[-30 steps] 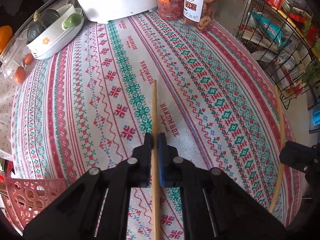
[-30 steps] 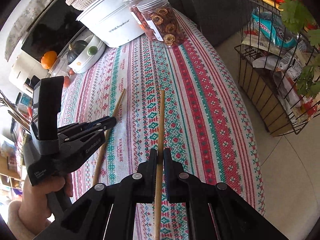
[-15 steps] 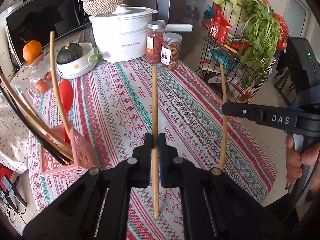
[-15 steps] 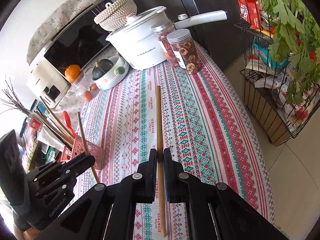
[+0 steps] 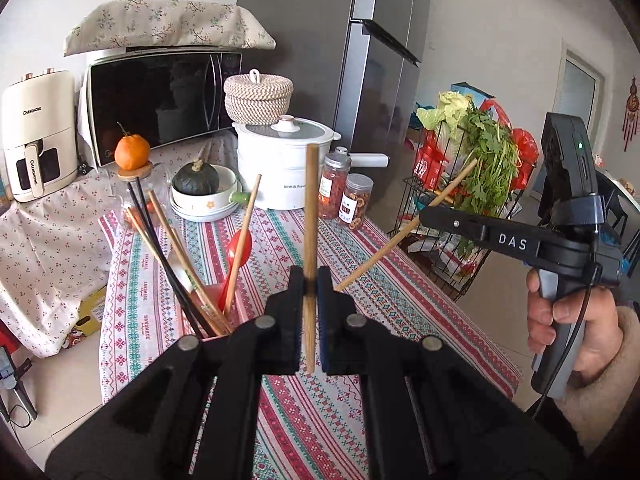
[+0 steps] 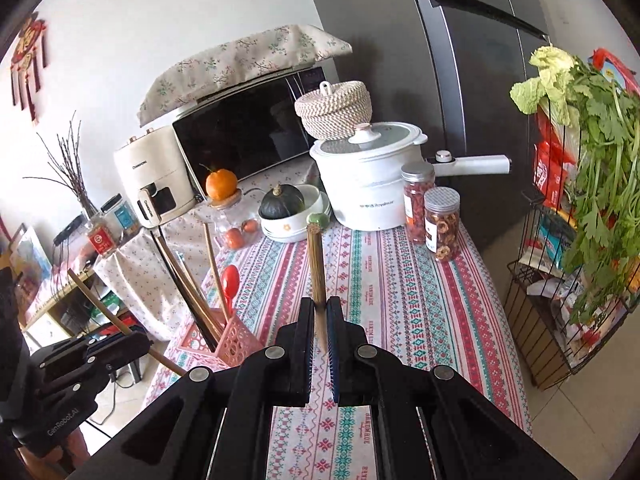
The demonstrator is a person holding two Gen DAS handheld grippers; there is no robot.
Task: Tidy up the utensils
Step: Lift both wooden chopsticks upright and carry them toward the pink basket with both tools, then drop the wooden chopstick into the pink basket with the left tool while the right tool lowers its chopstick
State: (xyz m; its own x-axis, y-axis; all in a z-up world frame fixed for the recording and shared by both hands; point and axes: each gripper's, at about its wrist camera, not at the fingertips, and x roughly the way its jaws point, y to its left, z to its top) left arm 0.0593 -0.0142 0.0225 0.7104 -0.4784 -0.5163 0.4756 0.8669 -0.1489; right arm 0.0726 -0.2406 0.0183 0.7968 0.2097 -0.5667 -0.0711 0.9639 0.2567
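My left gripper (image 5: 310, 280) is shut on a wooden chopstick (image 5: 311, 216), held upright above the table. My right gripper (image 6: 319, 312) is shut on a second wooden chopstick (image 6: 316, 268), also raised. That chopstick shows in the left wrist view (image 5: 404, 232), slanting out of the right gripper. A pink perforated utensil holder (image 6: 236, 344) stands at the table's left front edge with several chopsticks (image 5: 172, 248) and a red spoon (image 6: 230, 280) in it. In the left wrist view the holder sits just left of and below my left gripper, mostly hidden behind the gripper.
The patterned tablecloth (image 6: 400, 300) covers the table. At the back stand a white pot (image 6: 368, 184), two jars (image 6: 440, 220), a bowl with a squash (image 6: 288, 212) and a microwave (image 5: 160, 100). A wire rack with greens (image 6: 580, 220) stands to the right.
Both grippers have lifted and tilted up from the tablecloth, each carrying its chopstick. The utensil holder has come into view at the lower left, close to the left gripper.
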